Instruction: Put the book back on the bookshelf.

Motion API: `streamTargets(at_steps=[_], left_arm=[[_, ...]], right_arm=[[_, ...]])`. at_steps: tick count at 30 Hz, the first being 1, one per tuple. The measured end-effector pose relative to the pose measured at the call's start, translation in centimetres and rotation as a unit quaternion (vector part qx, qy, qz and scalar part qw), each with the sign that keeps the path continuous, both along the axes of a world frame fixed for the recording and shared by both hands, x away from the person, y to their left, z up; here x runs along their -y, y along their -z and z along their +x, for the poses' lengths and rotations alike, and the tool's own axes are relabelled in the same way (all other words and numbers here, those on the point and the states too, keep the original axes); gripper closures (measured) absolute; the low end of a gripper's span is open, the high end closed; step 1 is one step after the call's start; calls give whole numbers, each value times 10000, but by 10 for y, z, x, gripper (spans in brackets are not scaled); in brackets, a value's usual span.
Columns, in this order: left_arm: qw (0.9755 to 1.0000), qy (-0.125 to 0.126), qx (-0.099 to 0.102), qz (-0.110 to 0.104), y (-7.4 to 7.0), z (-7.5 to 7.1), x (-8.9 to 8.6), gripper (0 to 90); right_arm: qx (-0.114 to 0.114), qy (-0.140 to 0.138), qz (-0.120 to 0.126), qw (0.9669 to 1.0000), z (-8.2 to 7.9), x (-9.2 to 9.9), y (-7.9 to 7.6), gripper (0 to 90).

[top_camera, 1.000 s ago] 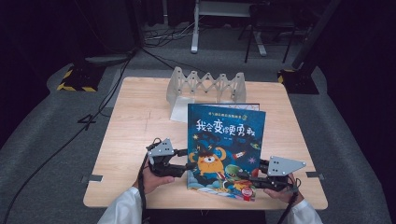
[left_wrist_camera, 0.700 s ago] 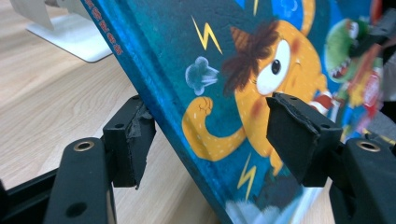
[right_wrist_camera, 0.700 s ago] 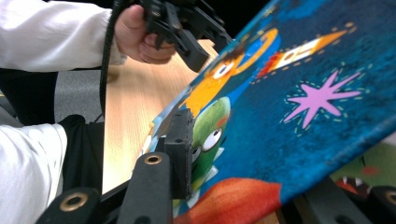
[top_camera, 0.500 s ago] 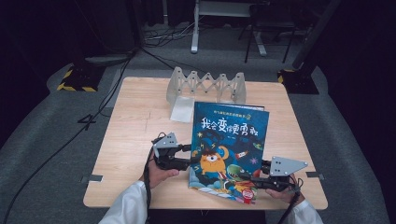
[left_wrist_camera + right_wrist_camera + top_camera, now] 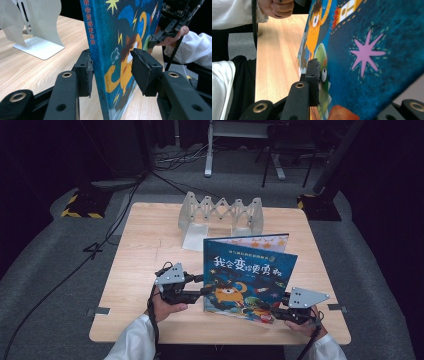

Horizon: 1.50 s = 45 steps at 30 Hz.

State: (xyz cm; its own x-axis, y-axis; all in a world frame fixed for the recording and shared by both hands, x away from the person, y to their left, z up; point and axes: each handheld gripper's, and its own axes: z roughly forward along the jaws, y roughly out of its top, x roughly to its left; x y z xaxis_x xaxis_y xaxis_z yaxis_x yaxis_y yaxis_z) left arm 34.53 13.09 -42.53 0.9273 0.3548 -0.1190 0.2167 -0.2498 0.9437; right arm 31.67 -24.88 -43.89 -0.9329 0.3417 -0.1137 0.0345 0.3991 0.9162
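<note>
Currently: right claw [image 5: 272, 310] clamped on book [image 5: 247, 272] | left claw [image 5: 204, 290] closing, pads apart | risk: book tips over near counter's [image 5: 150, 250] front edge.

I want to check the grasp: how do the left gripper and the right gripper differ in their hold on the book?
The left gripper is at the book's spine edge; the right gripper is at its lower corner. The left jaws have just been closing around the spine: one pad touches it, the other stands off the cover. The right jaws are shut on the cover. Both carry a grey three-cornered plate and are hand-held.
</note>
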Motion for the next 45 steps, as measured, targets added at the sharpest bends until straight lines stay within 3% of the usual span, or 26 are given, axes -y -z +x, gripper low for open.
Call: streamTargets(at_steps=[6,9,17,24,30,34,40,42,45], left_arm=[[9991,256,281,168,-2,-6,3,622],[9981,239,384,424,-1,-8,11,609],[9977,184,273,587,16,3,30,575],[9966,296,419,651,22,1,39,641],[9967,366,462,550,25,-2,38,700],[9966,375,482,549,25,-5,40,747],[9953,562,552,567,24,-8,43,814],[9941,531,671,661,23,-11,45,826],[9941,529,671,661,24,-13,46,827]], right_arm=[[-93,130,-3,9999,1,7,5,734],[-117,195,-29,9997,2,9,7,735],[-123,204,-10,9997,3,9,6,754],[-210,335,9,9992,6,12,9,709],[-294,753,183,9966,5,31,8,637],[-237,958,128,9950,3,38,7,577],[-180,1379,164,9902,4,53,2,531],[-138,1543,198,9877,6,55,0,483],[-188,1717,288,9845,13,54,-3,402]])
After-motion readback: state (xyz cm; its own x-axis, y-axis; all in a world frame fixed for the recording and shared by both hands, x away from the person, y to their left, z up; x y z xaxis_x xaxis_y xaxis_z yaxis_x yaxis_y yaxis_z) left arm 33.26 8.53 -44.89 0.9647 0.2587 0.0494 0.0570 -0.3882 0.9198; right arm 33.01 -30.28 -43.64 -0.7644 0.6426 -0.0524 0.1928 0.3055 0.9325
